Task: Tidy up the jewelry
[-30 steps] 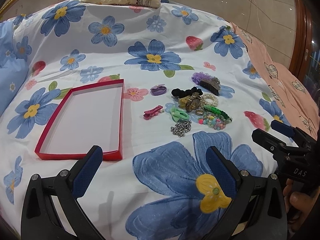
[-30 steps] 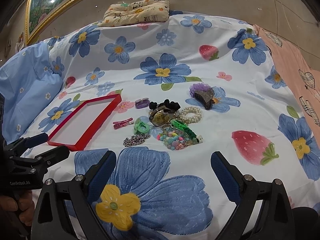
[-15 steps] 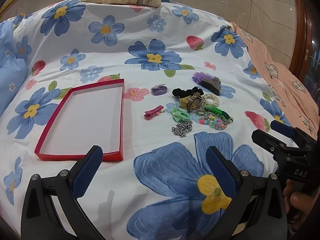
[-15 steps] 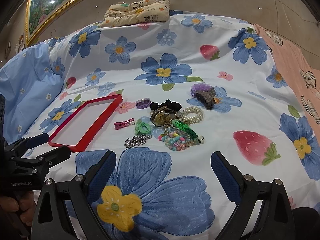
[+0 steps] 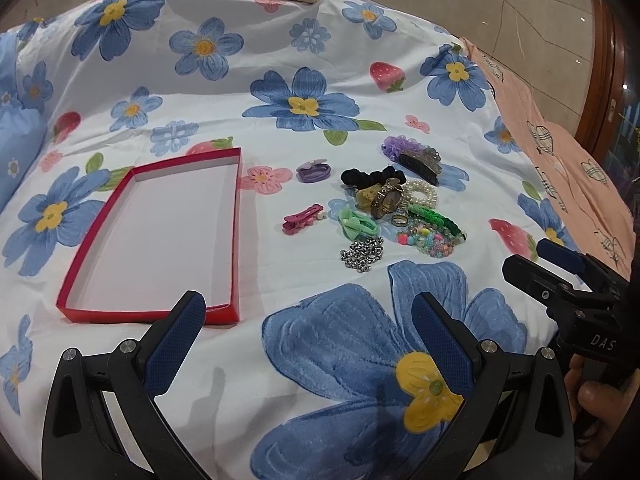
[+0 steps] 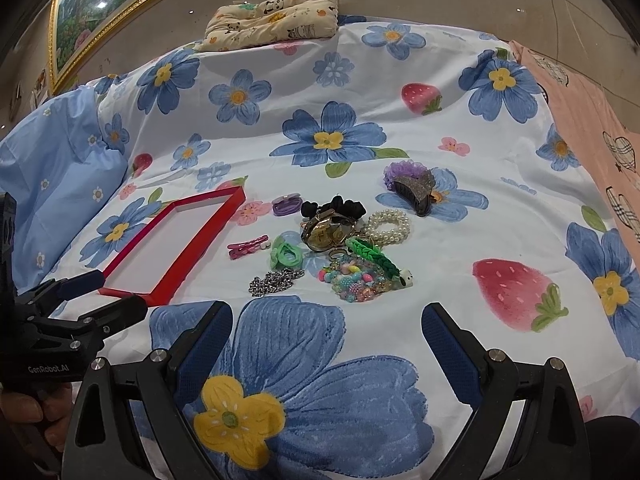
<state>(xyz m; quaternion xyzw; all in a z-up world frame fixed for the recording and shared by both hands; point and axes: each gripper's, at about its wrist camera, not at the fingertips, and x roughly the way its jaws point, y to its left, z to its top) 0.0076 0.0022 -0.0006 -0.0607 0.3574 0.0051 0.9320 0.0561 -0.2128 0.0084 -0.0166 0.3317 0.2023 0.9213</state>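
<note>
Bed (image 5: 248, 128) with a white flowery strawberry sheet. Red tray (image 5: 160, 232) lies at about 9 o'clock, the jewelry pile (image 5: 384, 208) just right of center around 2, and a small panda-print cushion (image 6: 276, 12) way up at 12.

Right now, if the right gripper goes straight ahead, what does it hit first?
Likely the silver chain or the pastel bead bracelet at the pile's near edge; only bare bedsheet lies before them. Depth is unclear.

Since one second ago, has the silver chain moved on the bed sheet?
No. The silver chain lies in the same place, just beyond the big blue flower and beside the green hair tie.
</note>
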